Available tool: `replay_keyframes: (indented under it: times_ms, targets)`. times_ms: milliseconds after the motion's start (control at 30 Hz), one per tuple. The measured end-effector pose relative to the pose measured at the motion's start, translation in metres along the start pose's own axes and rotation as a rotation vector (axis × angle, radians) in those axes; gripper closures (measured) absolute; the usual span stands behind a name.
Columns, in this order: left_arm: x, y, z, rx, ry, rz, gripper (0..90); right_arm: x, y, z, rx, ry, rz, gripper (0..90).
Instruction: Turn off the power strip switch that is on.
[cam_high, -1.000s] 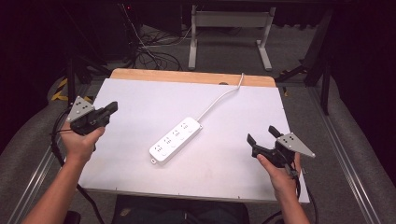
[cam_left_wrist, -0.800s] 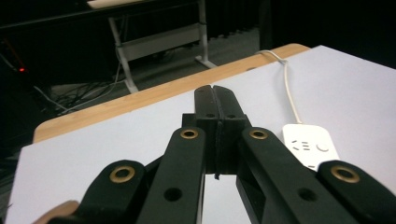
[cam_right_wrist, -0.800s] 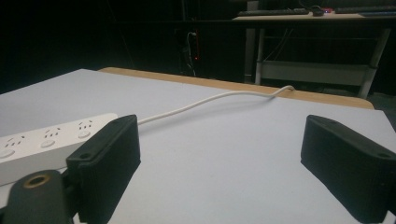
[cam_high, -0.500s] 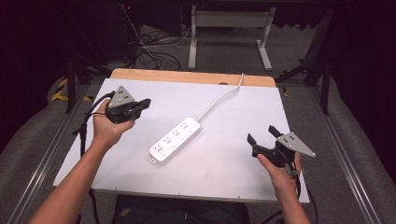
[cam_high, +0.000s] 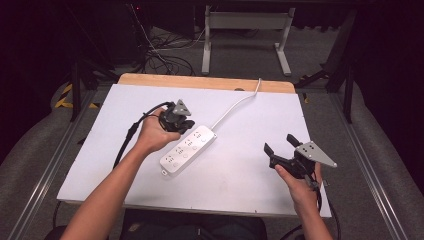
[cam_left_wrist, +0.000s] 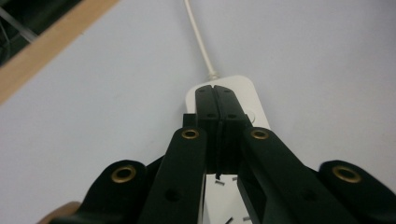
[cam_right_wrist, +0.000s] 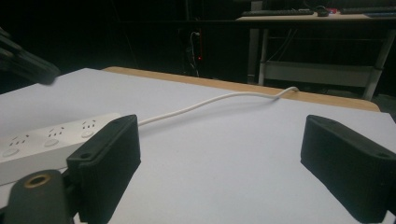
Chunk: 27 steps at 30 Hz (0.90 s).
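Your left tongs (cam_high: 187, 124) pressed together, empty, over the power strip (cam_high: 188, 149) mid-bench, your right tongs (cam_high: 280, 146) spread wide near the bench (cam_high: 250, 180) right edge, bare white surface between.

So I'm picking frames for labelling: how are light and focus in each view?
High view: the white table is evenly lit, the room behind dark. Left gripper view: the left tool is sharp at its tips, its base blurred; the power strip is bright. Right gripper view: the right tool is soft, and the background dim.
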<state>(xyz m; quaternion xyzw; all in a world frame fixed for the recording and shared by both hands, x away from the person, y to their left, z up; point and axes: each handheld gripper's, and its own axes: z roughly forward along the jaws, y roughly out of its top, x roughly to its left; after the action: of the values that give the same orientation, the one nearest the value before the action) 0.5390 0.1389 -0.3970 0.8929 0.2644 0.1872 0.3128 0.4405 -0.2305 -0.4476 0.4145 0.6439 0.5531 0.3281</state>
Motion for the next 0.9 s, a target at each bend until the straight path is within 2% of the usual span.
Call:
replay_keyframes:
  times_ms: [133, 233, 267, 300, 367, 400, 600, 700, 900]
  targets:
    - [-0.009, 0.002, 0.026, 0.057, -0.041, 0.014, 90.0, -0.001, -0.001, 0.0, 0.002, -0.001, 0.014, 12.8]
    - [-0.012, 0.004, 0.032, 0.07, -0.049, 0.019, 90.0, -0.001, -0.001, 0.0, 0.004, -0.002, 0.013, 12.6]
    - [-0.014, 0.005, 0.037, 0.097, -0.044, 0.033, 90.0, -0.001, 0.0, 0.0, 0.004, 0.0, 0.016, 12.6]
    - [-0.014, 0.005, 0.037, 0.097, -0.044, 0.033, 90.0, -0.001, 0.0, 0.0, 0.004, 0.0, 0.016, 12.6]
    - [-0.014, 0.006, 0.041, 0.106, -0.043, 0.021, 90.0, 0.001, 0.0, 0.001, 0.004, 0.006, 0.013, 12.4]
    - [-0.013, 0.007, 0.045, 0.109, -0.056, 0.006, 90.0, 0.001, 0.0, 0.001, 0.003, 0.007, 0.012, 12.4]
    - [-0.015, 0.005, 0.055, 0.136, -0.07, 0.001, 89.8, 0.001, 0.0, 0.001, 0.002, 0.012, 0.015, 12.4]
    - [-0.015, 0.005, 0.057, 0.139, -0.082, -0.017, 89.9, 0.0, 0.0, 0.0, -0.003, 0.013, 0.015, 12.2]
    - [-0.012, 0.004, 0.058, 0.152, -0.077, -0.049, 90.0, 0.001, 0.0, 0.0, -0.002, 0.012, 0.009, 12.1]
